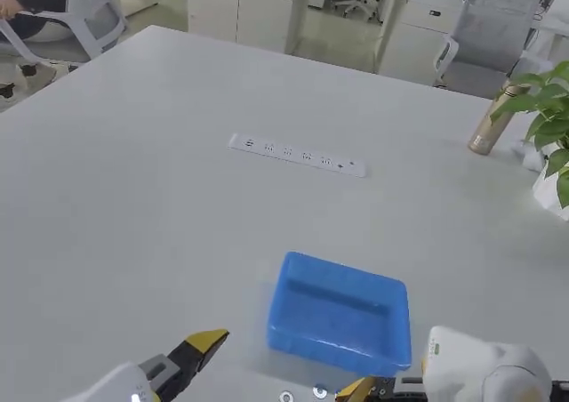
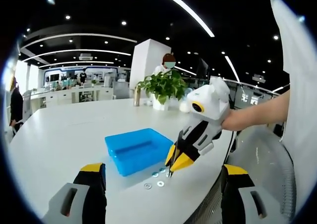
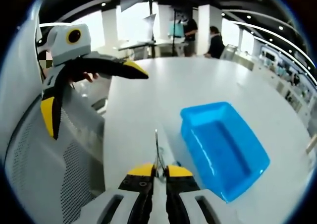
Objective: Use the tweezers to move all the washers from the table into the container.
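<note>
A white table [image 1: 133, 197] carries a blue container [image 1: 333, 349] near its near edge, with a power strip [image 1: 296, 155] farther off. The left gripper [image 2: 162, 169] hovers left of the container, its jaws wide apart and holding nothing. The right gripper [image 3: 158, 173] has its jaws clamped on the tweezers [image 3: 156, 149], which point down at the table. The washers [image 2: 154, 180] lie on the table just near of the container, beside the tweezers' tip.
</note>
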A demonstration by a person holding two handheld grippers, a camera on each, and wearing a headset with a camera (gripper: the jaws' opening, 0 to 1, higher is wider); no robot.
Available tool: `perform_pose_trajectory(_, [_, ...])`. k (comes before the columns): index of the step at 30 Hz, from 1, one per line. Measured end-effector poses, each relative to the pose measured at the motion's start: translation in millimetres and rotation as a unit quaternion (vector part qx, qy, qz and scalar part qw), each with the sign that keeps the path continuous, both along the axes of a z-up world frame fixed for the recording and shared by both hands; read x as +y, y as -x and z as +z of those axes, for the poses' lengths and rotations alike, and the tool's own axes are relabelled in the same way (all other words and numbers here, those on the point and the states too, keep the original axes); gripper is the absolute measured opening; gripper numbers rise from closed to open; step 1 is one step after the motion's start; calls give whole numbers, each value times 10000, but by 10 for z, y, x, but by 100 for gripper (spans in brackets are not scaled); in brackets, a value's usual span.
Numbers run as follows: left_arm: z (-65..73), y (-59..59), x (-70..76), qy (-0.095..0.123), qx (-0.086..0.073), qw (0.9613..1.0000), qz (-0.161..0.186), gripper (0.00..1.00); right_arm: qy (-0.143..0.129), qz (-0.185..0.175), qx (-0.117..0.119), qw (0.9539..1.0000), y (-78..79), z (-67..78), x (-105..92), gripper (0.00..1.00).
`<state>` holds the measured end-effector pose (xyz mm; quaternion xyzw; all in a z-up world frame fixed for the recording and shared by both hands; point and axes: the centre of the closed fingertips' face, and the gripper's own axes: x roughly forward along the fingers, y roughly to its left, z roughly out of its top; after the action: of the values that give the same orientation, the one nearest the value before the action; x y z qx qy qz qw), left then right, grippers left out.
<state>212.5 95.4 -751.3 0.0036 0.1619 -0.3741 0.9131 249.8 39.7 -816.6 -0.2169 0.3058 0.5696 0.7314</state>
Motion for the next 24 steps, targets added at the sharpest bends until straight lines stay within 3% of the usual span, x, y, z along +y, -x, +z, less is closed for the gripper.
perform_pose_trajectory(4, [0, 3, -7, 9, 4, 10000, -17, 99, -123, -122, -102, 9998, -79, 195, -27, 4])
perform_pose_trajectory(9, [-5, 6, -11, -15, 3, 10000, -30, 99, -430, -405, -240, 9980, -286, 488, -71, 4])
perform_pose_trajectory(12, [-14, 6, -7, -24, 24, 10000, -24, 99, -539, -594, -282, 9964, -431, 555, -117, 4])
perform_pose_trajectory(18, [-26, 8, -2, -63, 32, 10000, -30, 99, -695, -1270, -164, 9893, -739, 552, -223, 4])
perform_pose_trajectory(20, [-30, 7, 2, -68, 48, 10000, -24, 99, -714, -1460, -6, 9867, -807, 509, -242, 4])
perform_pose_trajectory(23, [-46, 8, 7, -95, 75, 9999, -24, 97, -559, -1626, 74, 9851, -908, 406, -293, 4])
perform_pose_trajectory(24, [-55, 12, 8, -120, 93, 9999, -36, 95, -368, -1679, 101, 9851, -944, 329, -341, 4])
